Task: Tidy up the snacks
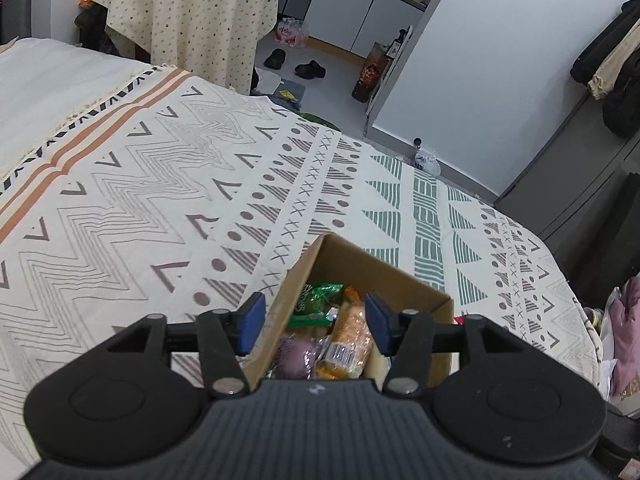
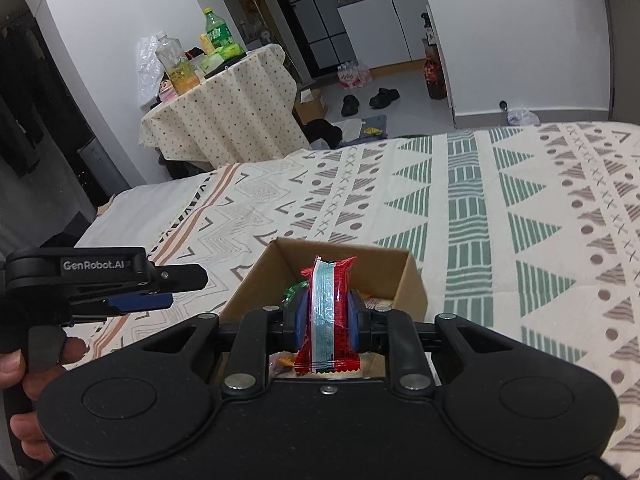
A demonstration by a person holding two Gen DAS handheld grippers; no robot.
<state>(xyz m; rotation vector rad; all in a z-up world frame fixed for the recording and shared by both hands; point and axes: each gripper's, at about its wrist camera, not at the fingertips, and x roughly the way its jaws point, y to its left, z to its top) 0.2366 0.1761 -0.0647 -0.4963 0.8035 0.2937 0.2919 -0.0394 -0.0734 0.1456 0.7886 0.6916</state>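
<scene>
Cardboard up front in the left wrist view: one open box (image 1: 416,280) sits on the patterned bedspread (image 1: 160,184), and the left gripper (image 1: 316,320) hovers over its near edge with both blue pads spread wide, nothing between them. Inside the box we can pick out three wrapped snacks: a green packet (image 1: 316,300), an orange-brown pack with a barcode (image 1: 350,336), and a purple one (image 1: 298,354); more may lie beneath, hard to say. Two dark shoes (image 1: 294,64) sit on the floor beyond the bed, beside one case of water bottles (image 1: 292,32).

Over to the right wrist view, and here's what the other camera misses: the right gripper (image 2: 327,316) is clamped on a red snack packet (image 2: 330,312) with a pale blue stripe, held upright just above the same box (image 2: 404,276). Its print is too small to read. The left gripper (image 2: 156,288) shows from the side at left, with "GenRobot.AI" readable on its body and a hand (image 2: 20,380) on its grip. Only this view shows the top of the dotted-cloth table (image 2: 224,108): one green bottle (image 2: 218,32) and one clear bottle of yellow liquid (image 2: 176,66) stand out.
</scene>
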